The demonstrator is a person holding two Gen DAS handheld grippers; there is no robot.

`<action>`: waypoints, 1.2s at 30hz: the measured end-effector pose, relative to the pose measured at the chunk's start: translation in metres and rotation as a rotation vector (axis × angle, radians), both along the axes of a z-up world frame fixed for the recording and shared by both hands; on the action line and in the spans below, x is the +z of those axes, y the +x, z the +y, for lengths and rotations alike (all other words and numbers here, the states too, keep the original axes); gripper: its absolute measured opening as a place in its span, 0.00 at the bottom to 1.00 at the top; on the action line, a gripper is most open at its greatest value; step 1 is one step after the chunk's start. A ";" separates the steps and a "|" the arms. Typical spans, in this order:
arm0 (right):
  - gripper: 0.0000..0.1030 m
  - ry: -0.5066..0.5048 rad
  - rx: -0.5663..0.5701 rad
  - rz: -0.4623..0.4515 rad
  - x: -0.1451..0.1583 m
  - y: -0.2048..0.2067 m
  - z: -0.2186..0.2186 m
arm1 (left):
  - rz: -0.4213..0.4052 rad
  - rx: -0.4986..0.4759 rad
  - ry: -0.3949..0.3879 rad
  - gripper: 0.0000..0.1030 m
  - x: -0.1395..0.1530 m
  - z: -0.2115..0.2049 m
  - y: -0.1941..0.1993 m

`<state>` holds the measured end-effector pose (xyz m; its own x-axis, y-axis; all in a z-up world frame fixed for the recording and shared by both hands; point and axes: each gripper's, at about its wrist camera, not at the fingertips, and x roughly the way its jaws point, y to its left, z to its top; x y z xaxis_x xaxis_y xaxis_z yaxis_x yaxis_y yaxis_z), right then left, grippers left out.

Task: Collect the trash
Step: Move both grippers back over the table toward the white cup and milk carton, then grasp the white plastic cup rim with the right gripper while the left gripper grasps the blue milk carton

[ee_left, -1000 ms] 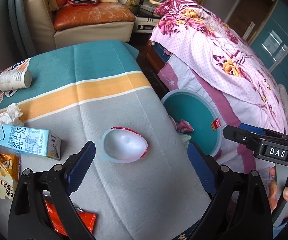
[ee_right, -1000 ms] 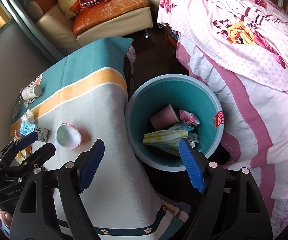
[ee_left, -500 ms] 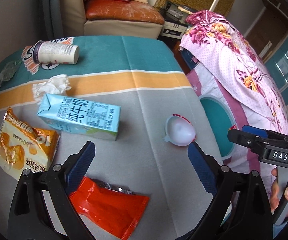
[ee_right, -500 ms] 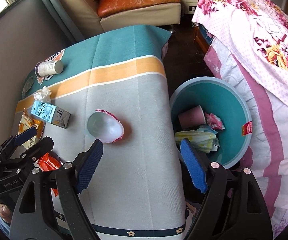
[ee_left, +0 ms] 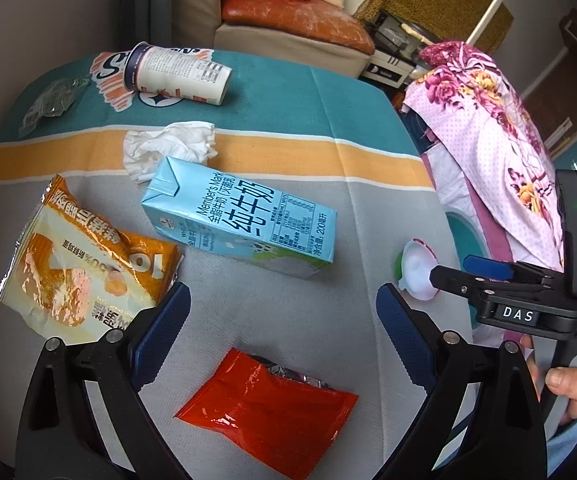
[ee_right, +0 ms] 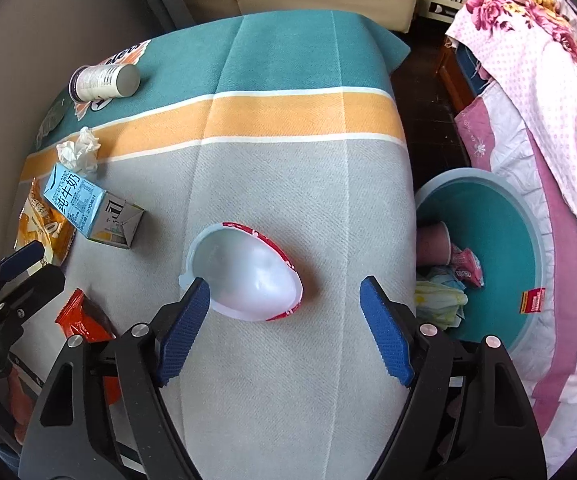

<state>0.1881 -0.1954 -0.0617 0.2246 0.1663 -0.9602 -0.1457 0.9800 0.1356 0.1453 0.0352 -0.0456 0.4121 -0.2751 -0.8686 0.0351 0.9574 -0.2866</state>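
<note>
My right gripper [ee_right: 284, 320] hangs wide open over the white plastic cup [ee_right: 246, 274]; its left finger seems to touch the rim. My left gripper [ee_left: 278, 334], open too, holds nothing, the red wrapper [ee_left: 268, 408] lying between its fingers.

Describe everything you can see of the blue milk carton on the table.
The milk carton is a light blue paper box with large Chinese print and a nutrition panel. It lies flat on its side on the grey part of the tablecloth, its folded end toward the crumpled tissue, which sits right at that end. The orange snack bag lies just beside it. It looks closed and undented. Neither gripper touches it; the left gripper is open just short of it.
</note>
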 end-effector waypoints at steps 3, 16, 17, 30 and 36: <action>0.59 0.004 0.019 0.008 -0.007 0.008 0.004 | 0.007 0.014 0.001 0.91 -0.001 0.005 0.002; 0.09 0.021 0.047 0.031 -0.024 0.010 0.007 | 0.044 0.113 -0.036 0.91 -0.002 0.019 0.011; 0.07 0.019 0.053 0.023 -0.022 0.008 0.008 | 0.048 0.125 -0.043 0.91 -0.002 0.019 0.014; 0.04 0.063 0.056 -0.044 0.001 0.009 -0.003 | 0.084 0.354 -0.044 0.91 -0.005 0.008 0.049; 0.04 0.084 0.034 -0.040 -0.002 0.011 -0.015 | 0.114 0.405 0.007 0.91 -0.020 0.004 0.062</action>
<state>0.1986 -0.2107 -0.0639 0.2551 0.2535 -0.9331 -0.1852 0.9600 0.2102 0.2071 0.0397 -0.0655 0.3868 -0.1048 -0.9162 -0.3766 0.8890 -0.2606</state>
